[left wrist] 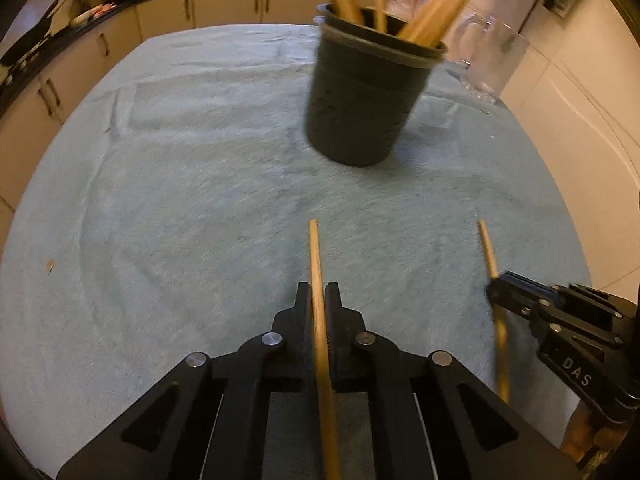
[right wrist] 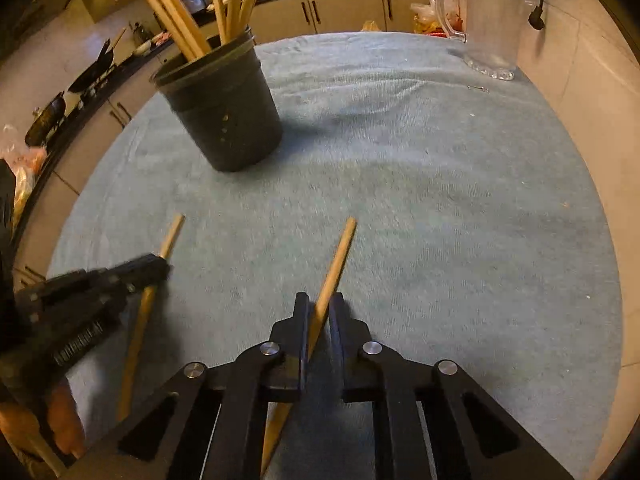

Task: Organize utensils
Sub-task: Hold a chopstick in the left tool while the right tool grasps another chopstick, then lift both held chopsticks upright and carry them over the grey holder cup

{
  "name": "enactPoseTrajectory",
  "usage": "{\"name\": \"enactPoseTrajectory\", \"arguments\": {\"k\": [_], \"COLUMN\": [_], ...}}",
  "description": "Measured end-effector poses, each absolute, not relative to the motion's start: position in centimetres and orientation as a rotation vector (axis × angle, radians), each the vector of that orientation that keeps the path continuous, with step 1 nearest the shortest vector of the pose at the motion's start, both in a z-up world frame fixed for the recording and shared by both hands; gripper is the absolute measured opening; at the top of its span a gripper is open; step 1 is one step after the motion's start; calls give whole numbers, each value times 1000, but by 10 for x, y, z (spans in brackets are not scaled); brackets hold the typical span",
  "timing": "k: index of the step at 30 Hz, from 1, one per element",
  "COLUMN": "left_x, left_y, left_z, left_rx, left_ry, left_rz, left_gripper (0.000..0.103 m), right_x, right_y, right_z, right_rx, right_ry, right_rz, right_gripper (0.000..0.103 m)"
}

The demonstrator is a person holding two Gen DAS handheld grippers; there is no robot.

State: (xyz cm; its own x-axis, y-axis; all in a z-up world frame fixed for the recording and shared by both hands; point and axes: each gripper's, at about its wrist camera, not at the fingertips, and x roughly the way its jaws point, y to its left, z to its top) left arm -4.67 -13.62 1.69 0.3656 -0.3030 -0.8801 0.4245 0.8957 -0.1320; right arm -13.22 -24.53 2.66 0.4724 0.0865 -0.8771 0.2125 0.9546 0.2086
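Holding one thin wooden chopstick in closed left gripper | right gripper clamps another chopstick | tips forward, probably for dropping into black plastic cup ahead on blue towel.

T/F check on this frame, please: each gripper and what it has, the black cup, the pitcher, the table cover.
1. The left gripper is shut on a wooden chopstick. True.
2. The right gripper is open with nothing between its fingers. False: it grips a second chopstick.
3. The black cup already holds several wooden sticks. True.
4. The black cup lies tipped over on the towel. False: it stands upright on the blue towel.
5. A clear pitcher stands at the far right of the table. True.
6. Both held chopsticks are already inside the cup. False: both are short of it.
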Motion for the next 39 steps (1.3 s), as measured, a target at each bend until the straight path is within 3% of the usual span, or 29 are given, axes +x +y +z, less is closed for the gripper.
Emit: {"name": "enactPoseTrajectory", "arguments": {"k": [11,17,19,20,22,26,39], "left_x": [-34,-27,-28,-28,-32,-46,-113], "left_y": [-142,-143,-142,-140,-133,-121,-95], "left_z": [16,18,17,16,17,33,111], "left_rx": [146,164,153,149,129,100,41], "left_ry": [1168,1149,1135,1128,1125,1071,828], "left_rz": [-487,-525,-536,-540,-541,-526,-509], "left_gripper": [7,7,7,7,5,5,5], "right_x": [-135,-110,-106,-106,-109,-119,-198], "right_y": [-255,-248,-247,-246,-240,-241,-223], "right_z": [28,28,28,28,28,36,135], "right_rx": [251,261,270,251,184,247,258], "right_ry": [1217,1310,1308,1298,1270,1216,771], "right_rz": [-101,-125,-130,-133,-155,-134,-125], "right_gripper": [12,28,27,26,8,6,6]}}
